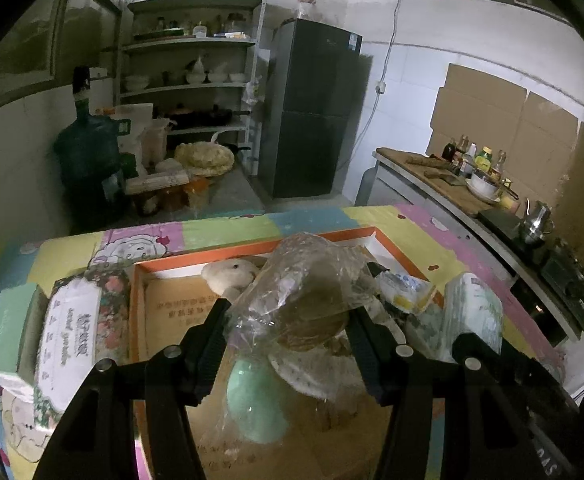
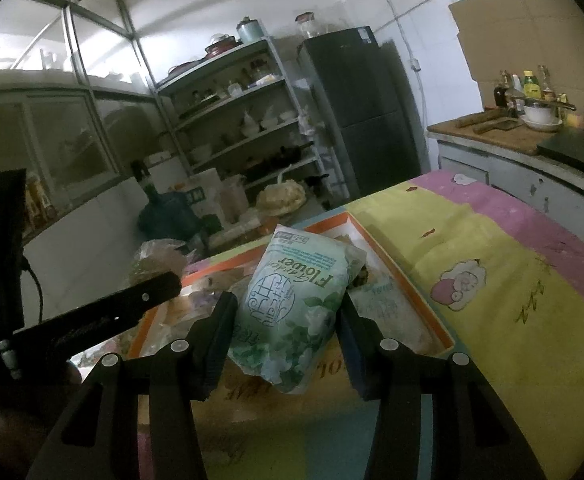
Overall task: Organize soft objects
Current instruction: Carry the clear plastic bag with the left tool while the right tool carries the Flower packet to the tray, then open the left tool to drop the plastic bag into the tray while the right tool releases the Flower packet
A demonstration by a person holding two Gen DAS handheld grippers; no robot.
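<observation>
Left gripper (image 1: 288, 320) clamps a clear plastic bag (image 1: 307, 288) over the orange-rimmed box (image 1: 252, 250), right gripper (image 2: 288, 312) pinches a tissue pack (image 2: 292, 304).

Orange-rimmed box (image 1: 252, 245); mint-green floral tissue pack (image 2: 292, 312); pastel patchwork cartoon cloth (image 2: 491, 280); clear wrap (image 1: 311, 276).

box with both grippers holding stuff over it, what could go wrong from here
1. The left gripper pinches a loose clear plastic bag; the thin film could slip or tear and spill its contents.
2. The right gripper holds the tissue pack tilted, close beside the other gripper above the orange-rimmed box; they might bump.
3. The box already looks crowded, with the plush toy inside, so added items may ride up over the rim.
</observation>
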